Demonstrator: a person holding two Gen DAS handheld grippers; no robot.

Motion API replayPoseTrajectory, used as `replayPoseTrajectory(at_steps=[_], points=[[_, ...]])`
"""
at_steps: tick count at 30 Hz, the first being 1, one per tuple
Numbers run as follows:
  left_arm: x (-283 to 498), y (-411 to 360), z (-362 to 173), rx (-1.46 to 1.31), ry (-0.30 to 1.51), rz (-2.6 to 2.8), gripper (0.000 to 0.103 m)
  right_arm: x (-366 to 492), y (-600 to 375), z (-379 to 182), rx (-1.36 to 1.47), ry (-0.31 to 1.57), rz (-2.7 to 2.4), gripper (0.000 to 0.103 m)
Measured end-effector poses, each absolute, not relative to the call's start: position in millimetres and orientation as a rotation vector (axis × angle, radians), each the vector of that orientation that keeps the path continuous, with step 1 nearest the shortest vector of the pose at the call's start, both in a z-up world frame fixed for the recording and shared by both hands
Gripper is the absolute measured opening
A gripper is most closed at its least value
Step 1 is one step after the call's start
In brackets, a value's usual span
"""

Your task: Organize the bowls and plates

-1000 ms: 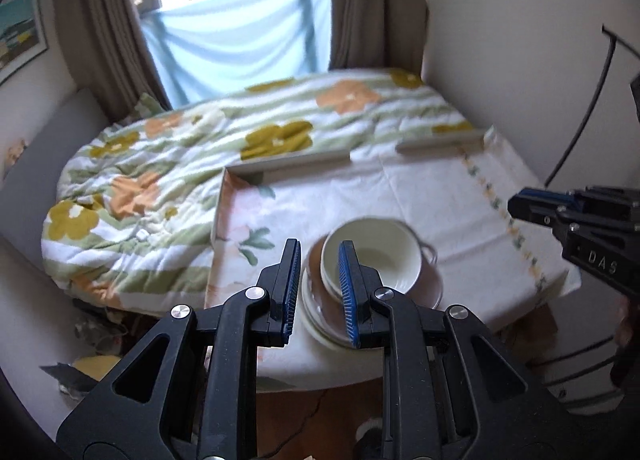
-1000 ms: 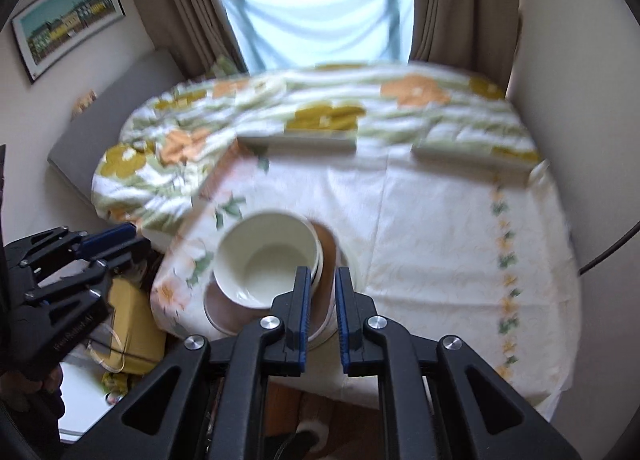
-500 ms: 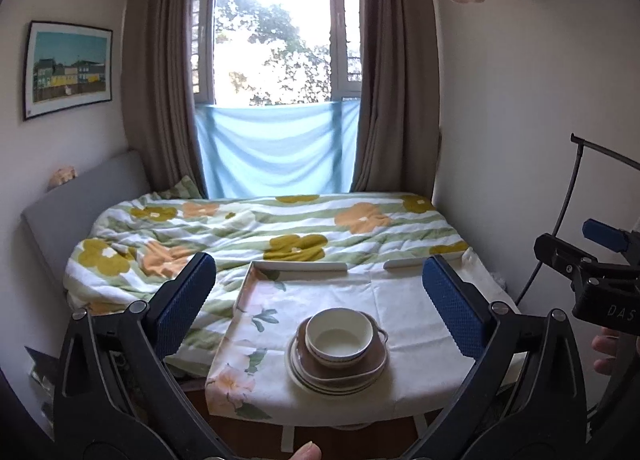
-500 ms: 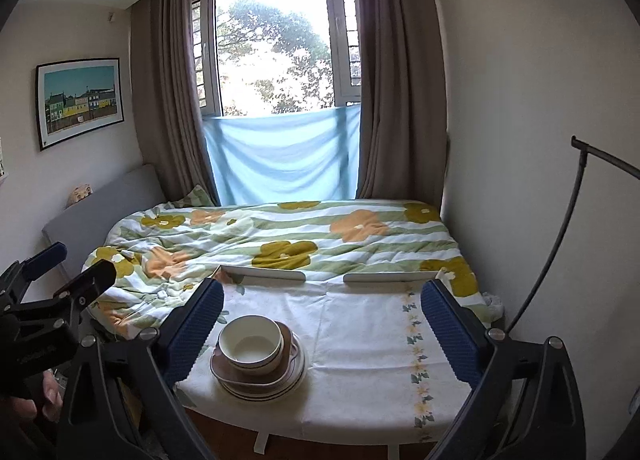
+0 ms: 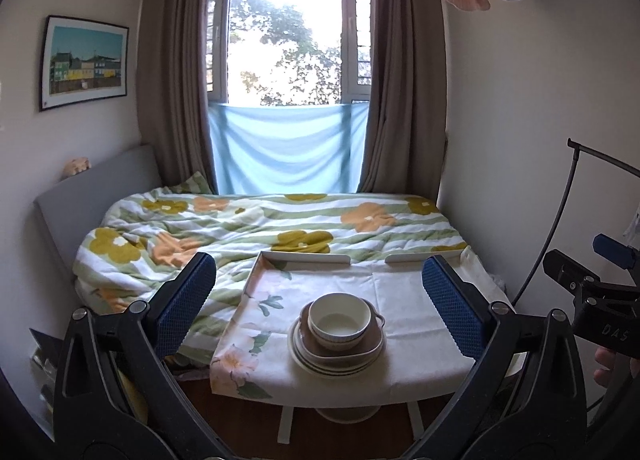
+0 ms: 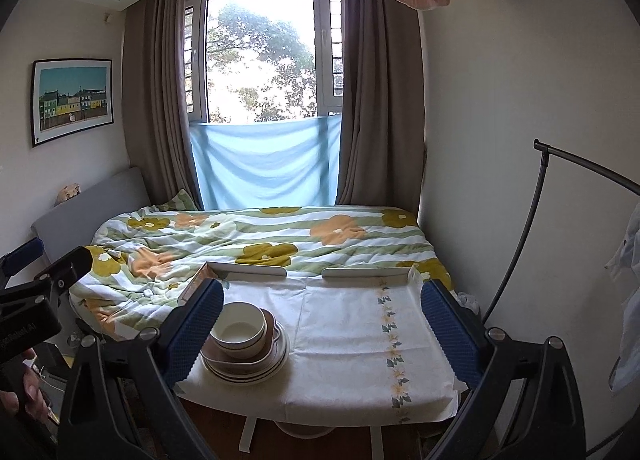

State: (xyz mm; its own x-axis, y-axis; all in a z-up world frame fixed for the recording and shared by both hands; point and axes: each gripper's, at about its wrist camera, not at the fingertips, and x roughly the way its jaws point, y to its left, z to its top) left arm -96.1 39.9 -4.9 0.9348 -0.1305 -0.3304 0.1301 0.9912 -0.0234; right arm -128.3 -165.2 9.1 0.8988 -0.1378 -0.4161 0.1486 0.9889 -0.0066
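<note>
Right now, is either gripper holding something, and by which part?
Nothing is held. The left gripper and the right gripper are both wide open, away from the bowl on the stacked plates.

A cream bowl (image 5: 340, 319) stands upright on a brown dish (image 5: 368, 346), which lies on a stack of cream plates (image 5: 320, 364) near the table's front edge.

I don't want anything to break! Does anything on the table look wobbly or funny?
Nothing is spilled or broken. The white bowl sits upright in a brown dish on stacked plates, but the stack stands near the table's front edge.
</note>
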Motion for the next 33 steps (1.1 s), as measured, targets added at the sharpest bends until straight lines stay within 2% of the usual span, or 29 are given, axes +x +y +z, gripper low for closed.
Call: replayPoseTrajectory(at_steps=[33], points=[[-85.6,20.4,-13.3,0.028,0.383,-0.126,0.103,-121.7,-184.3,3.6,0.031,0.467,-0.172,0.098]])
